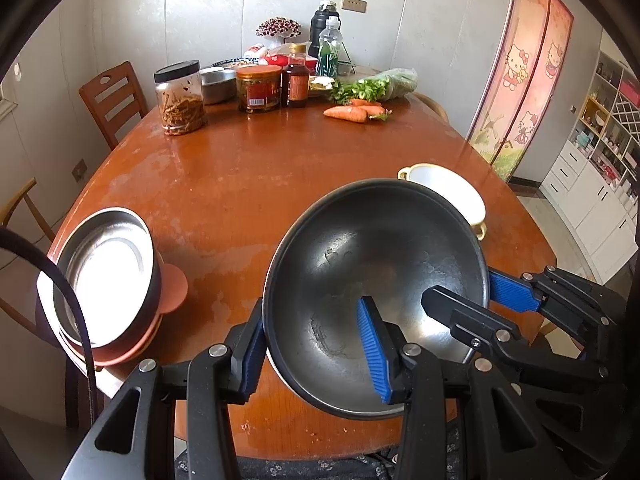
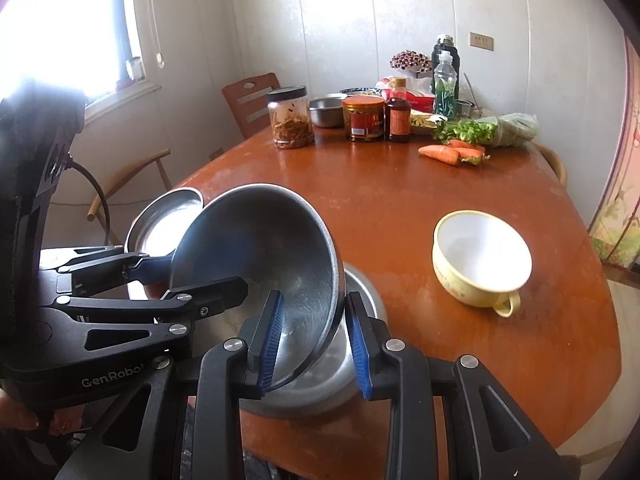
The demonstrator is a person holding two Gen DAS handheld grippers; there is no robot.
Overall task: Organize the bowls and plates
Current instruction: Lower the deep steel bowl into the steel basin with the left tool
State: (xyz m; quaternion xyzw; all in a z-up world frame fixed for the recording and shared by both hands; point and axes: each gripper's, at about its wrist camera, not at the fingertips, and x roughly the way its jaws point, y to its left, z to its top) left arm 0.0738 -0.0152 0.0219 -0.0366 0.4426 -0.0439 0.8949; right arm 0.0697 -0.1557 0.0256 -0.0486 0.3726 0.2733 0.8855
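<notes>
A steel bowl (image 1: pixel 376 300) is gripped at opposite rims by the left claw (image 1: pixel 316 344) and right claw (image 2: pixel 316 344), near the yellow cup (image 2: pixel 480 260).

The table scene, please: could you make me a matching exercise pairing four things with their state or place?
Things:
1. steel bowl
2. yellow cup
3. carrots
4. jar with black lid

States:
A. standing empty near the table's right edge
B. lying beside the greens
C. tilted, gripped by both jaws
D. holding brown strips

Pairs: 1-C, 2-A, 3-B, 4-D
</notes>
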